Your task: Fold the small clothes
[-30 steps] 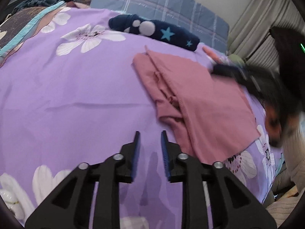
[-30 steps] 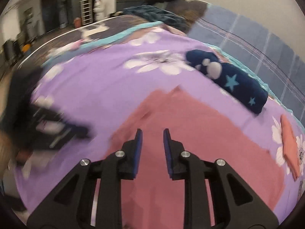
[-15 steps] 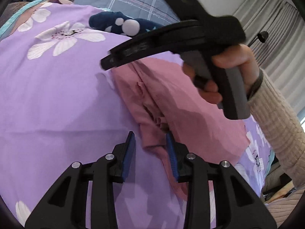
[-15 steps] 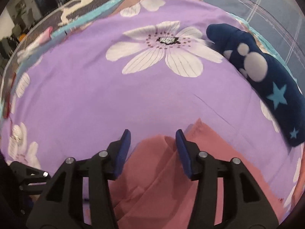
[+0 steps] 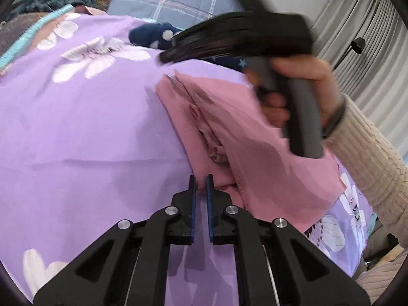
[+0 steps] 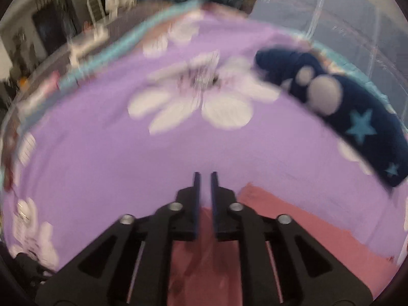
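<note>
Purple flowered bedding (image 5: pixel 84 137) covers the bed under both my tools. On its left, my left hand-held gripper (image 5: pixel 200 186) has just been closing and now pinches the near corner of the pink garment (image 5: pixel 257 158), which lies partly folded on the bedding. Further right, my right hand (image 5: pixel 301 89) carries my right hand-held gripper (image 6: pixel 204 186) over the garment's far edge; its jaws, which have just been opening, stand narrowly apart, and the blur hides whether cloth sits between them. Behind lies a navy starred garment (image 6: pixel 357 117).
</note>
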`<state>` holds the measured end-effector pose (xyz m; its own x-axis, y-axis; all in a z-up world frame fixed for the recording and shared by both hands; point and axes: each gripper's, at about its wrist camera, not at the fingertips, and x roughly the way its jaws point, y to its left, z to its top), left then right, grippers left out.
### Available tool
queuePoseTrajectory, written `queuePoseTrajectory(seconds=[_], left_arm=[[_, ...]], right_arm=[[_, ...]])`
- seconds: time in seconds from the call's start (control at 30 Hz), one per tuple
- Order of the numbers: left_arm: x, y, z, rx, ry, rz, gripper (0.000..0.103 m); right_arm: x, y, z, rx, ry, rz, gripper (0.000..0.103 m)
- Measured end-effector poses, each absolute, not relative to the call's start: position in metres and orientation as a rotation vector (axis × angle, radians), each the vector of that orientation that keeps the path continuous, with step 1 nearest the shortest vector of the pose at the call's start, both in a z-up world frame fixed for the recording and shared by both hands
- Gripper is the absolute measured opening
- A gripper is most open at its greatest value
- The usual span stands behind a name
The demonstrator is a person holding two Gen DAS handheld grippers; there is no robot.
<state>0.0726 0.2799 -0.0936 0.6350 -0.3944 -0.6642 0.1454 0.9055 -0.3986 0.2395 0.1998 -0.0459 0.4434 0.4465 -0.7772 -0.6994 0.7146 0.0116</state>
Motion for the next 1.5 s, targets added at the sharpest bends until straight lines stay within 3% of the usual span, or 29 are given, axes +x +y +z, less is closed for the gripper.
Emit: queuePoseTrajectory(seconds=[0.07, 0.17, 0.3, 0.37, 0.47, 0.63, 0.77, 0.9, 0.93, 0.97, 1.03, 1.1, 1.5], left_arm=[[0.065, 0.286, -0.087, -0.323, 0.811, -0.303, 0.011], [0.055, 0.3, -0.079, -0.342, 0.771, -0.282, 0.02], [0.053, 0.309, -0.075, -0.366, 0.763, -0.255, 0.035], [0.054, 0.31, -0.071, -0.36, 0.763, -0.247, 0.037], [0.064, 0.306, -0.069, -0.369, 0.785, -0.286, 0.055], [0.108, 0.297, -0.087, -0.444, 0.881, -0.386, 0.059], [0.155, 0.293, -0.104, -0.526, 0.911, -0.451, 0.06], [0.196, 0.29, -0.109, -0.599, 0.911, -0.484, 0.06], [0.204, 0.288, -0.109, -0.597, 0.912, -0.482, 0.051], [0.21, 0.286, -0.11, -0.585, 0.917, -0.474, 0.033], [0.225, 0.282, -0.116, -0.584, 0.949, -0.461, 0.013], [0.231, 0.283, -0.118, -0.631, 0.949, -0.465, 0.011], [0.224, 0.244, -0.045, -0.497, 0.872, -0.458, 0.009]], right_arm=[[0.214, 0.179, -0.024, -0.398, 0.742, 0.735, 0.034], [0.164, 0.15, -0.017, -0.503, 0.68, 0.804, 0.034], [0.061, 0.11, -0.041, -0.613, 0.637, 0.898, 0.042], [0.019, 0.1, -0.057, -0.63, 0.65, 0.95, 0.047], [-0.03, 0.101, -0.083, -0.738, 0.604, 0.898, 0.052], [-0.037, 0.123, -0.105, -0.817, 0.586, 0.746, 0.052], [-0.024, 0.134, -0.107, -0.807, 0.596, 0.652, 0.045], [-0.012, 0.141, -0.109, -0.758, 0.644, 0.616, 0.039], [-0.011, 0.141, -0.11, -0.748, 0.65, 0.61, 0.037], [-0.006, 0.143, -0.11, -0.739, 0.655, 0.603, 0.033], [0.002, 0.146, -0.112, -0.734, 0.661, 0.583, 0.027], [0.013, 0.148, -0.115, -0.721, 0.673, 0.572, 0.005], [0.01, 0.072, -0.045, -0.398, 0.548, 0.569, 0.004]])
